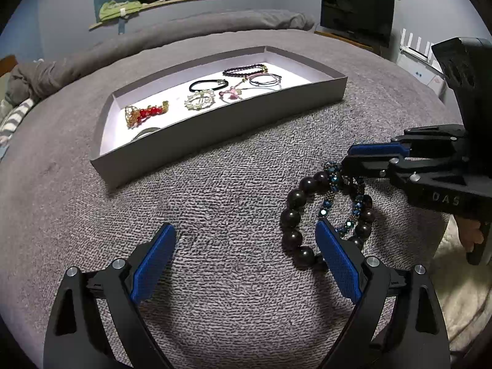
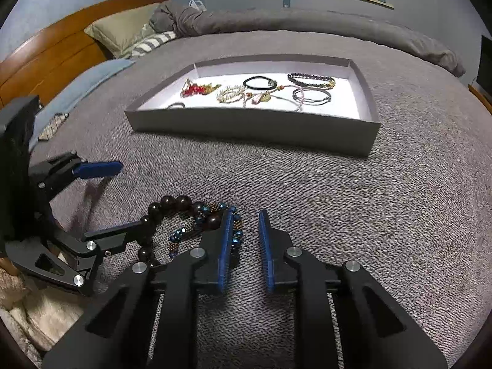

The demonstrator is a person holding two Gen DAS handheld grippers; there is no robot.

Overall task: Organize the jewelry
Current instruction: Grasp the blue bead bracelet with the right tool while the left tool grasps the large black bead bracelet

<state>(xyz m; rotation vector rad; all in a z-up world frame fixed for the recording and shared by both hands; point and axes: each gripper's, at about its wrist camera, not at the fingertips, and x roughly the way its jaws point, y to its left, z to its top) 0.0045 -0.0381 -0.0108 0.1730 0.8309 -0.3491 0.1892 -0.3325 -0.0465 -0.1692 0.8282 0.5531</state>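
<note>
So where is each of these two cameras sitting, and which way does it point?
Left wrist: rides the left gripper, looking along its open fingers over the bed to the tray; the right gripper enters at right, with a bit of hand.
Right wrist: rides the right gripper, facing the same tray; the left gripper shows at left.
Shared: tray, bed, dark bead bracelet, blue bracelet.

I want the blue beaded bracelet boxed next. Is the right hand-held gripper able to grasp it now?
Probably yes: the right hand-held gripper is open at the blue beaded bracelet, though the dark bead bracelet overlaps it.
</note>
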